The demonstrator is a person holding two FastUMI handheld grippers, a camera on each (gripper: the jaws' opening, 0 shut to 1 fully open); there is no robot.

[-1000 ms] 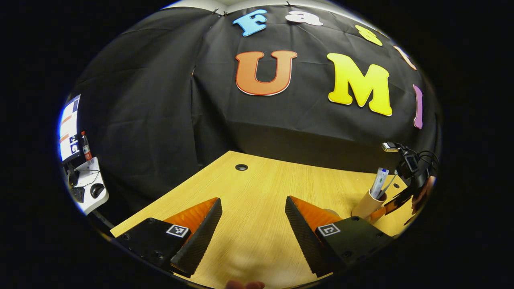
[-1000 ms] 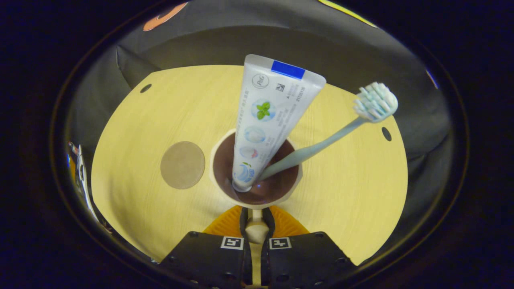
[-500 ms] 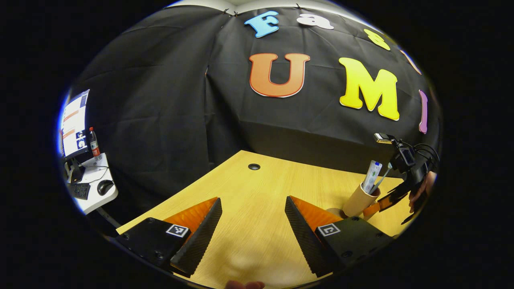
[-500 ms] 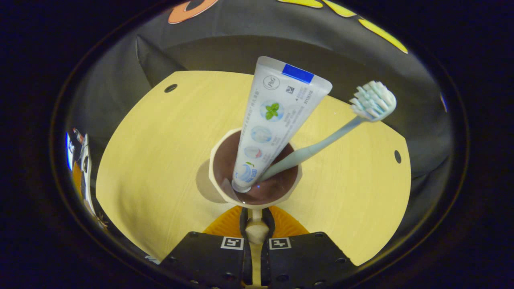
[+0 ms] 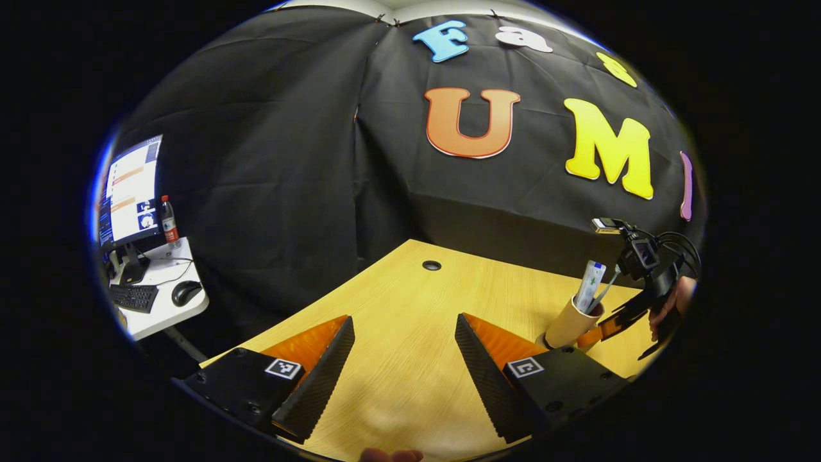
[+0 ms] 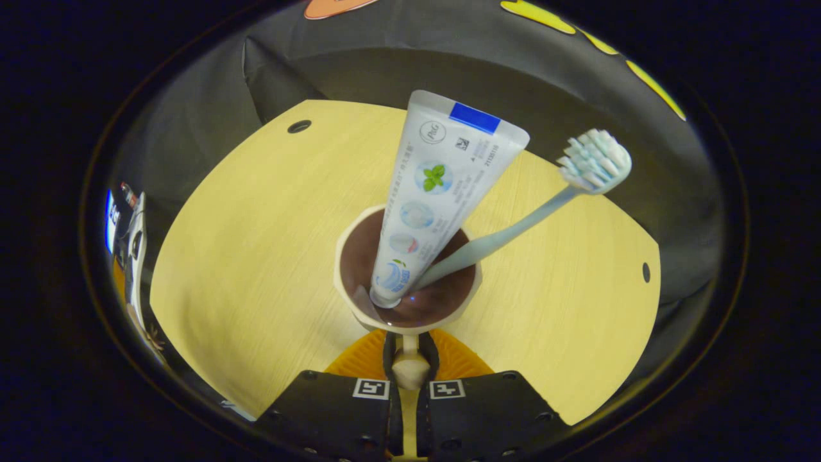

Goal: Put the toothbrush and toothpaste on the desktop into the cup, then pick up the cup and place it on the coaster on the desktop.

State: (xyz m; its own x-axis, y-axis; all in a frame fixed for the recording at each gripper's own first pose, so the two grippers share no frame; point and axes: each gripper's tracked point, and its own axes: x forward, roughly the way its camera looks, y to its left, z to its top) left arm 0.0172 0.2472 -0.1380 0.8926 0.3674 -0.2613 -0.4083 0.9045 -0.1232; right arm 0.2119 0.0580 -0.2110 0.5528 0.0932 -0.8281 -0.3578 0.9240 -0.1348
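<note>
Right gripper (image 6: 408, 351) clamps cup (image 6: 359, 308) handle, toothpaste (image 6: 436, 192) and toothbrush (image 6: 513, 221) ahead inside; left gripper (image 5: 404, 359) open over bare desk (image 5: 397, 308).

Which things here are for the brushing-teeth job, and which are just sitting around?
For the job:
cup
toothpaste
toothbrush
right gripper, pinching the cup's handle
desktop

Just around:
monitor
bottle
keyboard
mouse
left gripper, open

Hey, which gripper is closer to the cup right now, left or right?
Right. The right gripper is clamped on the near rim of the cup, which holds the toothpaste and toothbrush. The left gripper is open over bare desk, off to the cup's side.
</note>
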